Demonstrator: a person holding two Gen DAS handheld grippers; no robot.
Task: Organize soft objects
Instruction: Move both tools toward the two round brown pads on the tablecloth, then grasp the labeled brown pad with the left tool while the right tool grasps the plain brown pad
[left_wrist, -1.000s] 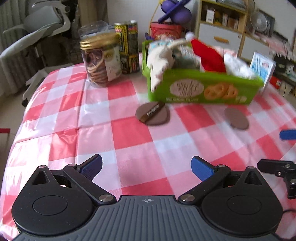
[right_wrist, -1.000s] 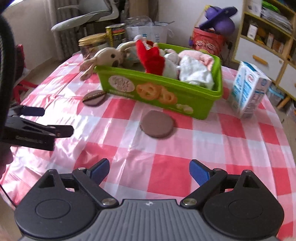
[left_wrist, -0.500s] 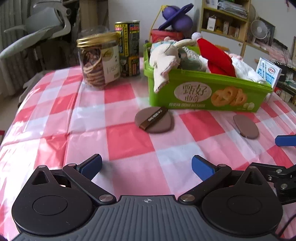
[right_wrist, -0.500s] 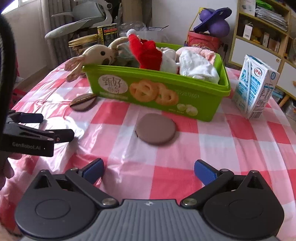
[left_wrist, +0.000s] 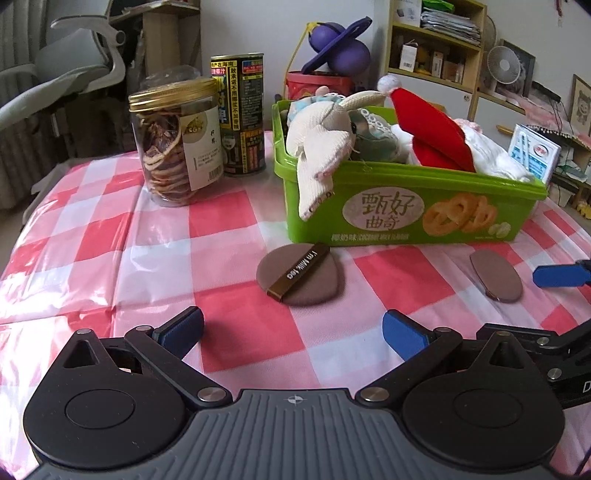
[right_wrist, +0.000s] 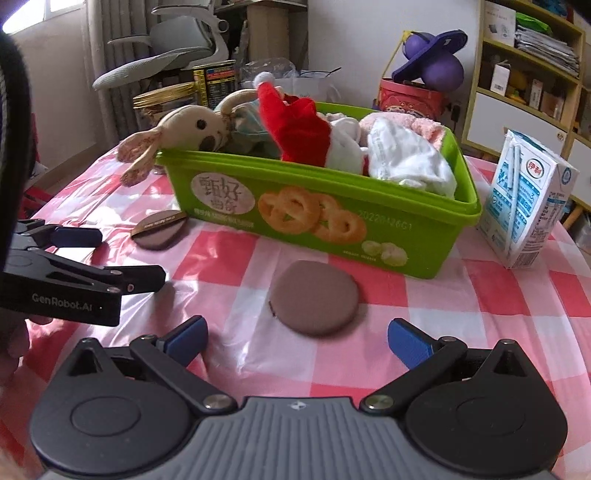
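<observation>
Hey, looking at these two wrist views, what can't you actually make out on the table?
- Green bin floor: both views, covered by the plush rabbit, red hat and cloths.
- Milk carton: left view, bin rim hides its base.
- Jar and can: right view, behind the rabbit.
- Plain puff's underside: face-down.

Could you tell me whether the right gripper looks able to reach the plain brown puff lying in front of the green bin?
Probably yes. The right gripper is open, and the plain brown puff lies flat on the tablecloth just ahead of it, with nothing between; the green bin stands behind.
</observation>
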